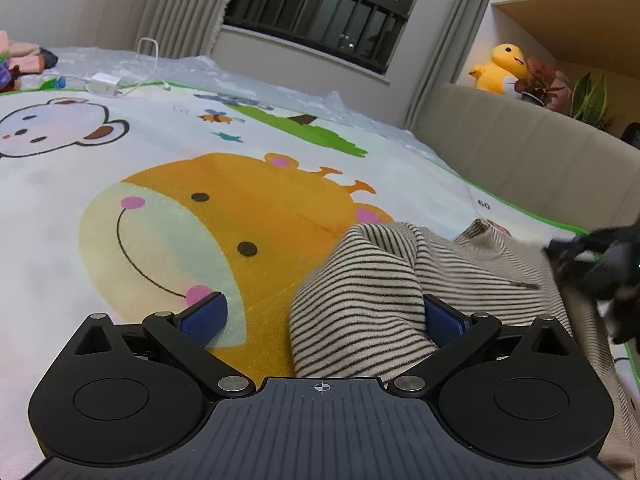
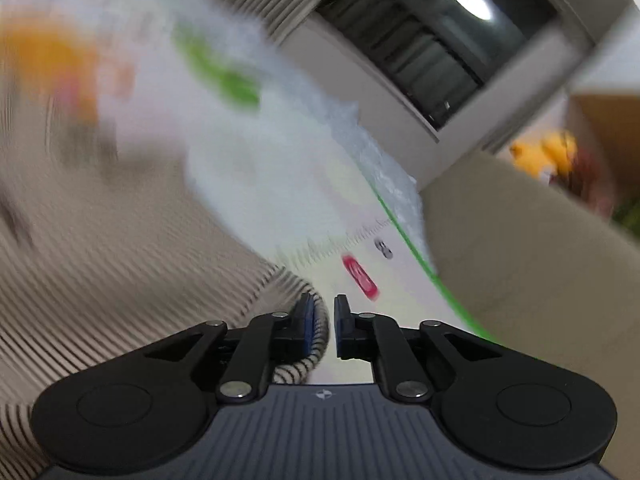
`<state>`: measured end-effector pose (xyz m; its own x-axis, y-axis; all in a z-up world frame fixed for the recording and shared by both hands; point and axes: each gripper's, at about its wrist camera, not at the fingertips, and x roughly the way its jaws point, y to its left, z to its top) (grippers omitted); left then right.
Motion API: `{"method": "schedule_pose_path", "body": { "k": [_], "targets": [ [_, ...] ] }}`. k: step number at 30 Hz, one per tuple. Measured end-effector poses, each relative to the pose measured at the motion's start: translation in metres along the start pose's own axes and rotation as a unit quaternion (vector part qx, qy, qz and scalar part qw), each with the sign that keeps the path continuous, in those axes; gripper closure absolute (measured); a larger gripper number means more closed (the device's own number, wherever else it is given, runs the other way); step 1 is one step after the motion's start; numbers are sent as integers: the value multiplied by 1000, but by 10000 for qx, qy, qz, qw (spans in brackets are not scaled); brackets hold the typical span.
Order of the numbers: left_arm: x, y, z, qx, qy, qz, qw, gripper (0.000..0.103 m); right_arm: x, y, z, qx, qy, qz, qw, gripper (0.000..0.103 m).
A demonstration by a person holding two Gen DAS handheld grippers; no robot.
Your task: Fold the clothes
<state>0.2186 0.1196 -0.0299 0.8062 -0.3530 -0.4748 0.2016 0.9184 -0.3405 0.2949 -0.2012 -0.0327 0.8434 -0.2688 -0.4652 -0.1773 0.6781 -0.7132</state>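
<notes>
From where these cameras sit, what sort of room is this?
Most likely a child's bedroom or playroom at home. A soft white play mat printed with cartoon animals covers the surface, a yellow plush duck sits on a ledge, and long beige curtains frame a barred window.

Only "60" readable, printed on play mat [image 1: 483, 205] nr edge.

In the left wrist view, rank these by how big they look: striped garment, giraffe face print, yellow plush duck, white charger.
1. Giraffe face print and striped garment: alike in apparent size, and the garment's nearness inflates it, so unranked.
2. Yellow plush duck.
3. White charger: smallest; both far off.
</notes>
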Motion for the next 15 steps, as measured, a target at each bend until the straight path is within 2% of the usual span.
{"method": "schedule_pose_path", "body": {
  "k": [4, 6, 8, 9, 11, 12, 14, 15],
  "targets": [
    [0, 4, 0, -80, -12, -64, 9999, 0, 16, -15, -6, 714, 400, -111, 9966, 95],
    [0, 5, 0, -118, -15, -90, 9999, 0, 8, -30, -7, 1030, 365, -195, 9938, 95],
    [0, 7, 0, -155, -29, -118, 9998, 0, -14, -46, -7, 1412, 128, -111, 9898, 94],
    [0, 7, 0, -174, -35, -132, 9998, 0, -33, -55, -8, 1740, -46, 80, 9847, 93],
    [1, 8, 0, -202, -40, -150, 9997, 0, -69, -63, -11, 2390, -340, 735, 9676, 85],
    [1, 8, 0, -209, -37, -153, 9997, 0, -86, -58, -12, 2508, -453, 1087, 9608, 75],
    [1, 7, 0, -198, -22, -140, 9997, 0, -117, -41, -13, 2436, -669, 1668, 9531, 62],
    [1, 7, 1, -198, -9, -136, 9997, 0, -132, -30, -13, 2284, -763, 1871, 9524, 61]
  ]
}}
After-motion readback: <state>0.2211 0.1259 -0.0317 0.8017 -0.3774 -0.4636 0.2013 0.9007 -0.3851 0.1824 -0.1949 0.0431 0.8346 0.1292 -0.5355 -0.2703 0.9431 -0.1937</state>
